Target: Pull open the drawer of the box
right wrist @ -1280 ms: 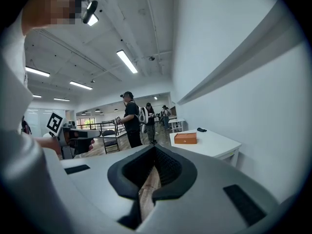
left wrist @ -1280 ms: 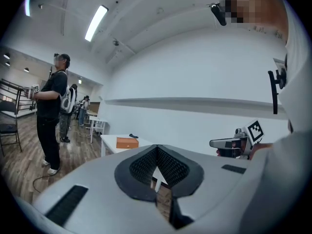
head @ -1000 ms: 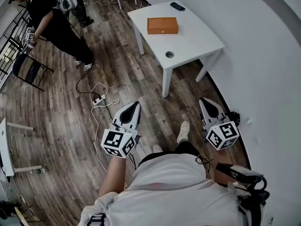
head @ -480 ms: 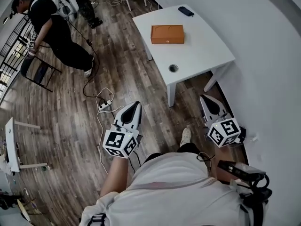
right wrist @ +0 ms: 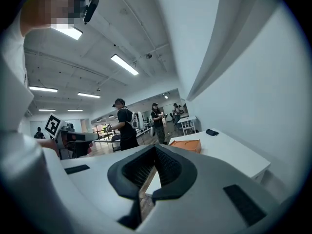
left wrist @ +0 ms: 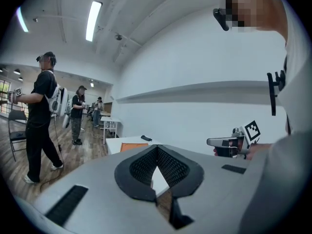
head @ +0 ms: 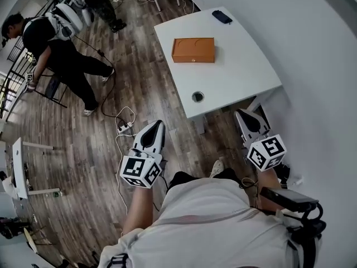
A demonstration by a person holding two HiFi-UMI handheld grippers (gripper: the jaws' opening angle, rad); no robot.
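Observation:
The orange box (head: 193, 49) lies flat on the white table (head: 234, 77), its drawer closed. Both gripper views catch it far ahead: the orange box (left wrist: 134, 146) past the left jaws, the orange box (right wrist: 186, 145) past the right. My left gripper (head: 159, 124) hangs over the wooden floor, short of the table's near edge, shut and empty. My right gripper (head: 240, 113) points at the table's near right corner, also shut with nothing in it. Neither touches the box.
A black phone-like item (head: 222, 17) lies at the table's far end, and a round hole (head: 197, 96) sits near its front edge. A cable and power strip (head: 125, 127) trail on the floor. A person (head: 61, 43) walks at the left. A curved white wall (head: 318, 66) runs along the right.
The table and box have come closer under the head view, so the grippers now sit at its near edge. The person at the left has stepped along. Both jaws stay shut.

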